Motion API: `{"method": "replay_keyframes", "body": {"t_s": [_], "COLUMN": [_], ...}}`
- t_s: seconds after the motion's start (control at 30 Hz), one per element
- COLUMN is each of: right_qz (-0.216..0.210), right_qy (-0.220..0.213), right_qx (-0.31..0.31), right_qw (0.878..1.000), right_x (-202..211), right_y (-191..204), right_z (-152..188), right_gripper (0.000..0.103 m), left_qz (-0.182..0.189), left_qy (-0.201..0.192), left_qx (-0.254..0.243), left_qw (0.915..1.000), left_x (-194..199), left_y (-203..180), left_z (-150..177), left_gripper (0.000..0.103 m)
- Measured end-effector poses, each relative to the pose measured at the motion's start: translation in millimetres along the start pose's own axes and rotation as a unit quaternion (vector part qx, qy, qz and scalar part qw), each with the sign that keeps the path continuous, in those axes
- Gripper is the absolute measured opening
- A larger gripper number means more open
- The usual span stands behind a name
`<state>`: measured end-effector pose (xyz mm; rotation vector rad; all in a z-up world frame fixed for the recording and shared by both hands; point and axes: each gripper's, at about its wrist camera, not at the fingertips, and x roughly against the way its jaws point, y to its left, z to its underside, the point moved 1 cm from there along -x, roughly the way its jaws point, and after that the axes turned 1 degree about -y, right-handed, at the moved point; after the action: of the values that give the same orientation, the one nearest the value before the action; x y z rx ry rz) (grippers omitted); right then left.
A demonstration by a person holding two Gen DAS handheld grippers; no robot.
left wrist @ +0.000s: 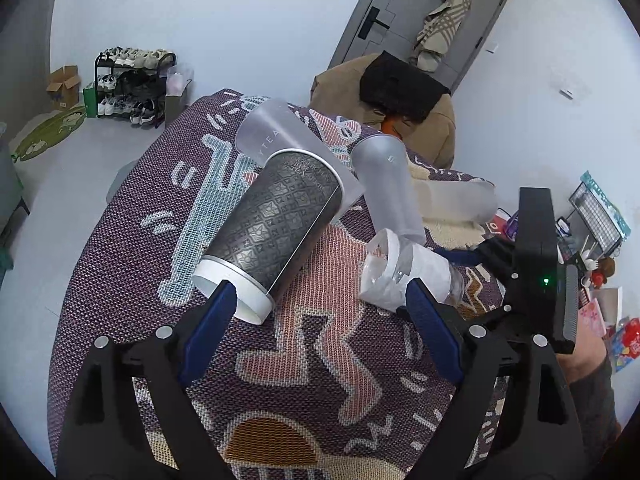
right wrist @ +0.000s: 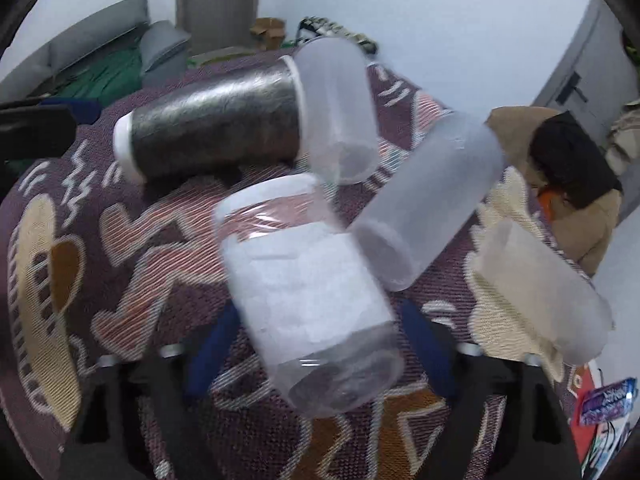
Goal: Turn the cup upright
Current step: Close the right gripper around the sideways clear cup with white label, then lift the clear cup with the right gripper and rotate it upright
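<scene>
Several cups lie on their sides on a patterned woven cloth. A dark patterned cup with a white rim lies just ahead of my left gripper, which is open; its left fingertip sits at the cup's rim. A clear cup with a white paper sleeve lies between the blue fingers of my right gripper, whose jaws stand wide around it; this view is blurred. The same cup shows in the left view. Frosted cups lie behind.
The right gripper's black body and the hand holding it stand at the right of the left view. A brown jacket on a chair is beyond the table. A shoe rack and a grey door are at the back. Clutter lies far right.
</scene>
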<state>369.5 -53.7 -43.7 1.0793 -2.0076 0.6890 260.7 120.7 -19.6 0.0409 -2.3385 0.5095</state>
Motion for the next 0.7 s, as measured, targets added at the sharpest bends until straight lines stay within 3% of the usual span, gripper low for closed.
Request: {"method": "replay_keyframes", "body": {"t_s": [0.13, 0.43, 0.53, 0.7], "right_qz": [-0.014, -0.005, -0.003, 0.015], "right_qy": [-0.013, -0.031, -0.040, -0.057], "right_qx": [-0.003, -0.004, -0.025, -0.106], "right_qw": [1.000, 1.000, 0.999, 0.993], "right_x": [15, 62, 79, 110], "right_y": [3, 23, 27, 35], "right_z": [1, 21, 32, 57], "right_gripper": [0.071, 0.071, 0.071, 0.071], "left_qz": [-0.001, 0.007, 0.010, 0.017], "left_qy": [-0.002, -0.006, -0.012, -0.014], "left_qx": [0.000, -0.012, -0.015, -0.019], "left_qw": [1.0000, 0.9999, 0.9998, 0.9996], "left_x": [4, 26, 38, 55], "left_y": [0, -12, -16, -21], "left_z": [2, 16, 25, 39], "left_gripper": [0.086, 0.088, 0.095, 0.096]}}
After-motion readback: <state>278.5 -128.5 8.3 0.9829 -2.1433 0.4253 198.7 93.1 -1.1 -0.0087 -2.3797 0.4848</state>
